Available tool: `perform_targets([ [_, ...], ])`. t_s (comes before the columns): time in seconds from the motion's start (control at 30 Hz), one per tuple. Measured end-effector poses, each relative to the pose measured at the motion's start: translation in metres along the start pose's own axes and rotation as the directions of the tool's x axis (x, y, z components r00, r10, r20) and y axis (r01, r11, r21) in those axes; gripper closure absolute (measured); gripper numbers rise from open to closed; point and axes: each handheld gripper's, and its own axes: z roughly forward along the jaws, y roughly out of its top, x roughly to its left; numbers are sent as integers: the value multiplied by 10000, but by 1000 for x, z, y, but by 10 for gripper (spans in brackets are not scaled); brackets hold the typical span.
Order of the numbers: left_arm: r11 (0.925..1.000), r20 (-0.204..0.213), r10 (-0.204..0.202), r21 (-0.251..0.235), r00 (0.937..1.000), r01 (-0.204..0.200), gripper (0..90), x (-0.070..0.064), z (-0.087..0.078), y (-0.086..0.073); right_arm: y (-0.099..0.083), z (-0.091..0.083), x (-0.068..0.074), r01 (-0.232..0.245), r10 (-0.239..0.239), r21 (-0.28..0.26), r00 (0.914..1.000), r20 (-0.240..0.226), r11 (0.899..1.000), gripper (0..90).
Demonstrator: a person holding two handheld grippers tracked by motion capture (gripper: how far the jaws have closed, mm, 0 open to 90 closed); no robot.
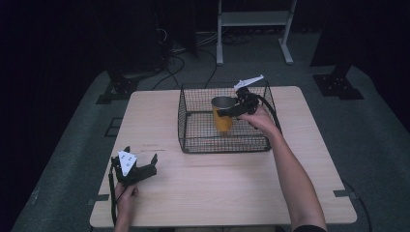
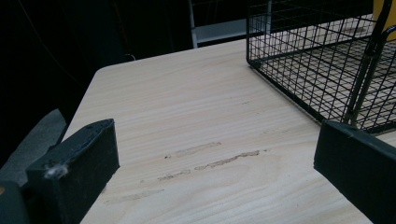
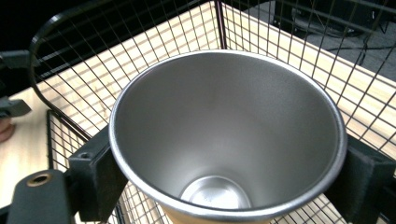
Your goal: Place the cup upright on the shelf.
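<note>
A yellow tumbler (image 1: pixel 223 116) with a steel inside (image 3: pixel 224 140) stands upright within a black wire basket (image 1: pixel 193 140) at the middle of the wooden table. My right gripper (image 1: pixel 226 112) is shut on the tumbler, one jaw on each side just under its rim. In the right gripper view the cup's mouth faces the camera and it holds nothing. My left gripper (image 1: pixel 140 169) rests low at the table's front left, open, with bare wood between its jaws. The left gripper view shows the basket's corner (image 2: pixel 327 60) off to the upper right.
The light wooden table (image 1: pixel 217 193) has free surface in front of and to both sides of the basket. Worn marks (image 2: pixel 210 158) streak the wood ahead of the left gripper. Behind the table stand a white frame (image 1: pixel 254 29), cables and dark stands on the floor.
</note>
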Motion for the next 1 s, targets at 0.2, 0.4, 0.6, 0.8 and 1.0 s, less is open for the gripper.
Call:
perform_targets([
  [0.2, 10000, 9, -4, -2, 10000, 4, 0, 0, 0, 0, -4, 4, -2, 99, -106, 194, 9993, 356, 9998, 121],
  [0.4, 10000, 13, -13, 0, 10000, 13, 0, 0, 0, 0, -10, 9, -5, 15, -31, 324, 9987, 505, 9995, 121],
  [0.6, 10000, 14, -15, 2, 10000, 15, 0, 0, 0, 0, -11, 12, -7, -2, -44, 640, 9974, 714, 9979, 119],
  [0.8, 10000, 22, -23, -2, 10000, 23, 0, 0, 0, 0, -12, 16, -8, 78, -142, 849, 9971, 752, 9964, 119],
  [1.0, 10000, 23, -17, 0, 10000, 17, 0, 0, 0, 0, -11, 18, -7, 135, -201, 864, 9969, 765, 9962, 119],
])
